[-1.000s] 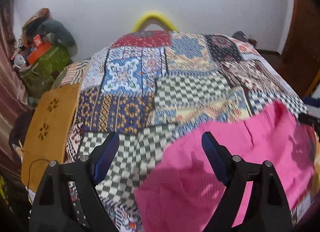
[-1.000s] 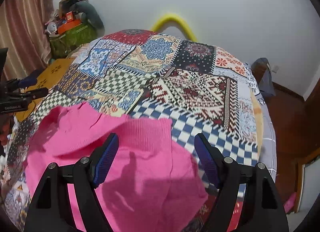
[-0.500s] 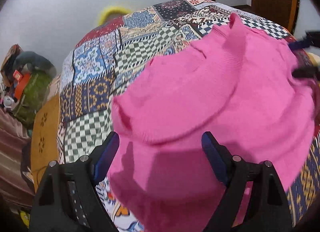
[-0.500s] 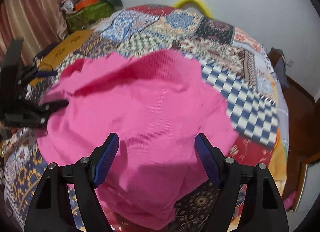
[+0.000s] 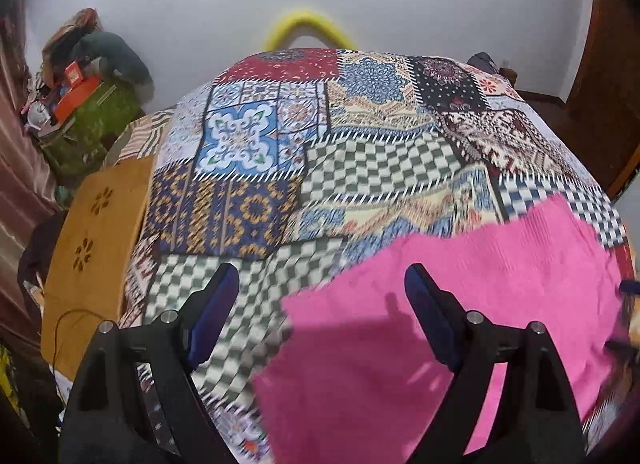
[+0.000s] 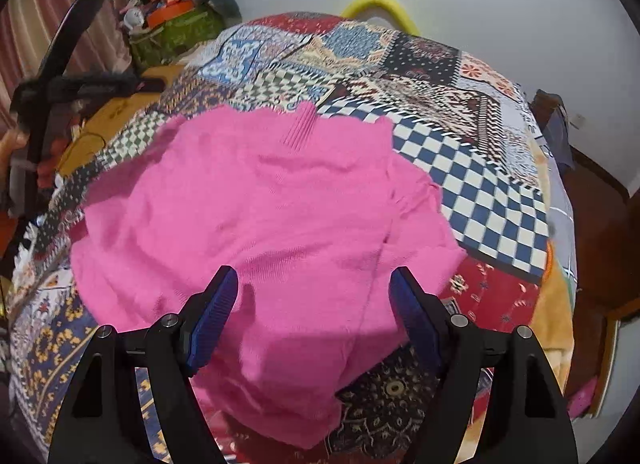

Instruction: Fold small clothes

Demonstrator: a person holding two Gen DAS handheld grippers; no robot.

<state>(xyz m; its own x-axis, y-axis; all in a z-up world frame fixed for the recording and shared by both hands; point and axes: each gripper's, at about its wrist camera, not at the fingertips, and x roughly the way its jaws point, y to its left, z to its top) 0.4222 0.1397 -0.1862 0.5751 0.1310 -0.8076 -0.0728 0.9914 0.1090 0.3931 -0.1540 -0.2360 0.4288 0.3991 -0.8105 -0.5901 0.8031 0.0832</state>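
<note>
A pink knitted garment (image 6: 260,223) lies spread and rumpled on the patchwork bedspread (image 6: 480,191). In the left wrist view the garment (image 5: 460,324) fills the lower right. My left gripper (image 5: 320,308) is open and empty, above the garment's left edge; it also shows in the right wrist view (image 6: 80,83) at the far left. My right gripper (image 6: 312,304) is open and empty above the garment's near part. A ribbed strip (image 6: 300,127) of the garment shows at its far edge.
A yellow-brown wooden panel (image 5: 92,248) lies along the bed's left side. A green bag with clutter (image 5: 88,119) stands by the wall at the left. A yellow curved tube (image 5: 308,27) rises behind the bed. A wooden door (image 5: 608,63) is at the right.
The pink garment was lifted and bunched up half a second ago; now it lies lower and flatter on the bed. The left wrist view has swung back to the left.
</note>
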